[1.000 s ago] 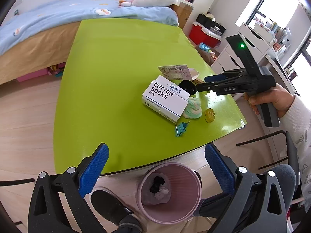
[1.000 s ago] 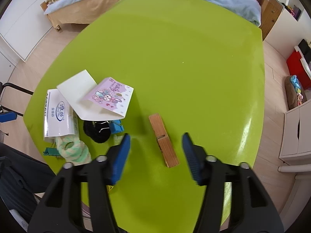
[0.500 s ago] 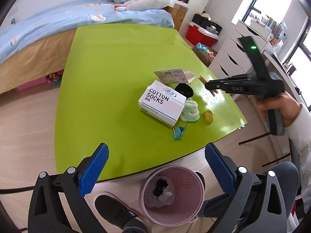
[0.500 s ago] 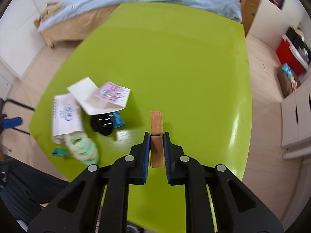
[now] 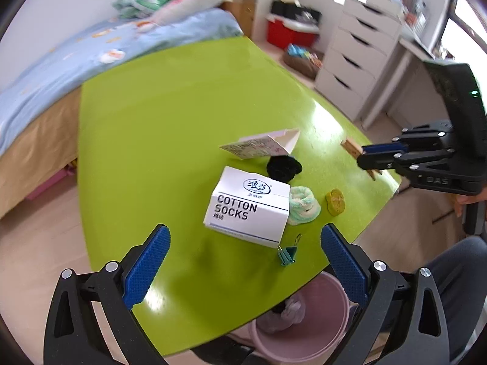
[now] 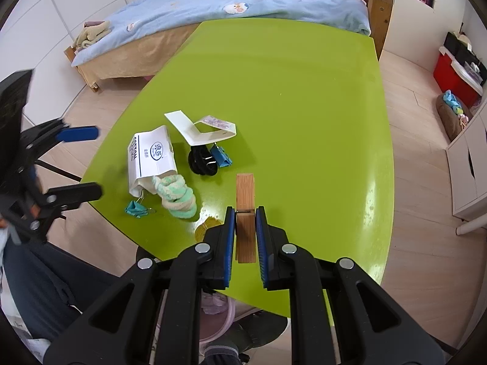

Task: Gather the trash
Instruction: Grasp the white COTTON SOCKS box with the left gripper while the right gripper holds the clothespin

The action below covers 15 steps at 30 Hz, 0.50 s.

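Observation:
My right gripper is shut on a wooden clothespin and holds it over the green table near its front edge; the clothespin and right gripper also show in the left wrist view. My left gripper is open and empty above the table's near edge, in front of a white "COTTON SOCKS" box. A pink trash bin with crumpled trash stands on the floor below the table edge.
On the table lie a folded card, a black hair tie, a green-white sock roll, a yellow band, a teal binder clip and a blue binder clip. A bed stands behind, drawers to the right.
My right gripper closed on the wooden clothespin and lifted it slightly. My left gripper moved forward, closer to the socks box, still open.

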Available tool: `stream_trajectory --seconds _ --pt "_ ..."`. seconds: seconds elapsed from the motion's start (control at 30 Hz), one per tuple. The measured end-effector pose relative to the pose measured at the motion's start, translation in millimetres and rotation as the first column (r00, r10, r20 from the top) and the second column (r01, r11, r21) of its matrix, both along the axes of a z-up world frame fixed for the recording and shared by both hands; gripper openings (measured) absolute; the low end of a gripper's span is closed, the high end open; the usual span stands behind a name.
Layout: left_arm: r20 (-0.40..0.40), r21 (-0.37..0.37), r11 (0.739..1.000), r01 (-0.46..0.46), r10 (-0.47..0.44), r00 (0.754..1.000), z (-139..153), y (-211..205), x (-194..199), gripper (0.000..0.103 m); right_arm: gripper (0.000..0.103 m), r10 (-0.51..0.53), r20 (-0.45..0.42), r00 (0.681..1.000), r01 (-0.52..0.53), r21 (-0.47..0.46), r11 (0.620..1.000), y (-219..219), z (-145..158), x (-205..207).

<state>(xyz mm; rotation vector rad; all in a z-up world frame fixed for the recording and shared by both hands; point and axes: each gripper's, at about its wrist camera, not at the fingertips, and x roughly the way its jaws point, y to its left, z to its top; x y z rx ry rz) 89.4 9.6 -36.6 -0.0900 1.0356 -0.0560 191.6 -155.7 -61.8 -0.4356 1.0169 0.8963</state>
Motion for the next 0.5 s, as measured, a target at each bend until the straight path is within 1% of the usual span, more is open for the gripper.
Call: stream_trajectory --seconds 0.2,0.33,0.4,0.43,0.47,0.5 --pt "-0.073 0.038 0.994 0.104 -0.101 0.992 -14.8 -9.6 22.5 0.095 0.014 -0.007 -0.012 1.000 0.007 0.002 1.000 -7.7 -1.9 1.5" --pt "-0.097 0.048 0.992 0.121 -0.116 0.988 -20.9 -10.6 30.6 0.094 0.014 -0.012 -0.014 1.000 0.012 0.005 1.000 -11.1 -2.2 2.9" --pt "-0.101 0.046 0.992 0.120 -0.115 0.988 -22.0 -9.7 31.8 0.078 0.014 -0.012 -0.016 1.000 0.012 0.005 1.000 -11.4 -2.4 3.8" --pt "-0.114 0.050 0.992 0.118 -0.112 0.987 -24.0 -10.0 32.7 0.066 0.014 -0.012 -0.017 1.000 0.012 0.006 1.000 -11.6 -2.6 4.1" --pt "-0.118 0.061 0.992 0.115 -0.107 0.987 -25.1 -10.2 32.7 0.065 0.014 -0.014 -0.017 1.000 0.014 0.007 1.000 -11.6 -2.6 4.0" --pt "-0.115 0.056 0.992 0.116 -0.109 0.987 -24.8 -10.0 32.3 0.065 0.014 -0.015 -0.017 1.000 0.015 0.010 1.000 -11.4 -2.4 4.4"
